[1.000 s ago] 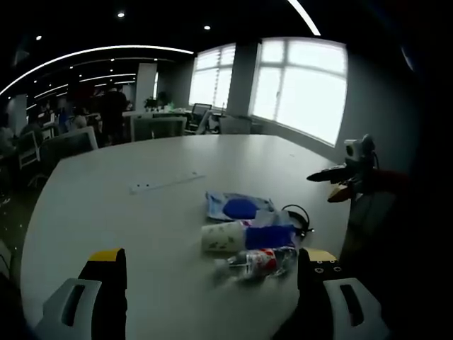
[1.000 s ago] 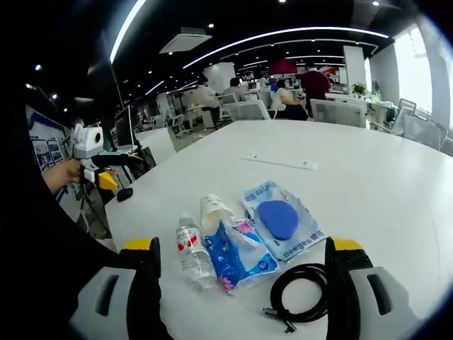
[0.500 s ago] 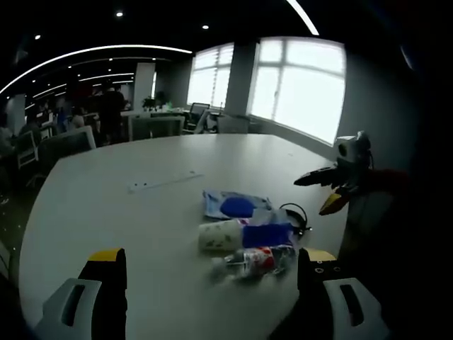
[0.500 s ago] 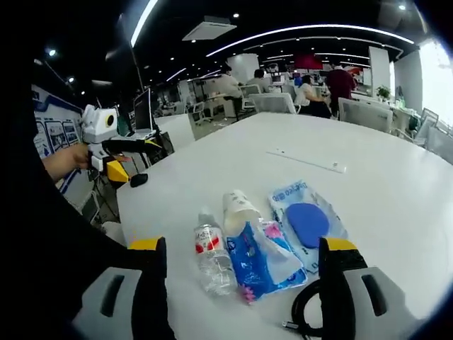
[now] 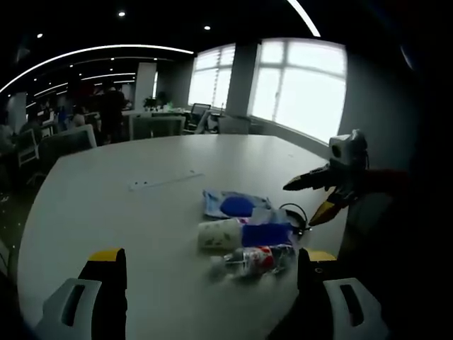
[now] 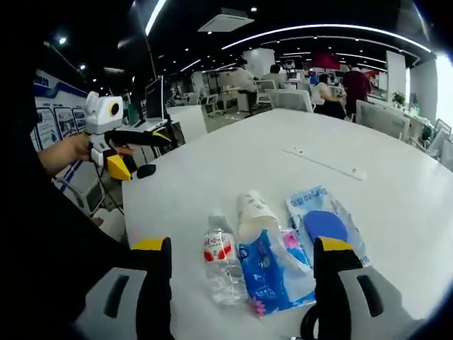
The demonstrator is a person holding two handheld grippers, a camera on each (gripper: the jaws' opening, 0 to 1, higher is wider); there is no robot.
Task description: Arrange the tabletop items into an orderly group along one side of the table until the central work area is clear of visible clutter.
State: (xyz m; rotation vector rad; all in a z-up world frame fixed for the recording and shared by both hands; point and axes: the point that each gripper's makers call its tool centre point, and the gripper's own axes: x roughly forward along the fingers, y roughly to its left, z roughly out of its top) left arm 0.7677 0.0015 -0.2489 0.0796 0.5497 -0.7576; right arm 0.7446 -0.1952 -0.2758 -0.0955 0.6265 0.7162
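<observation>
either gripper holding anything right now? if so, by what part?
Nothing held. The left gripper and right gripper are both open, jaws wide apart above the table. The water bottle, paper cup and blue packets lie untouched.

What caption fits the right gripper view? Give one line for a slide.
Open right gripper hovers over a bottle, cup and blue packets grouped on a white table.

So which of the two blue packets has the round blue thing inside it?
The flat clear packet farthest from the water bottle. The blue bag next to the bottle is crumpled, with pink on it.
</observation>
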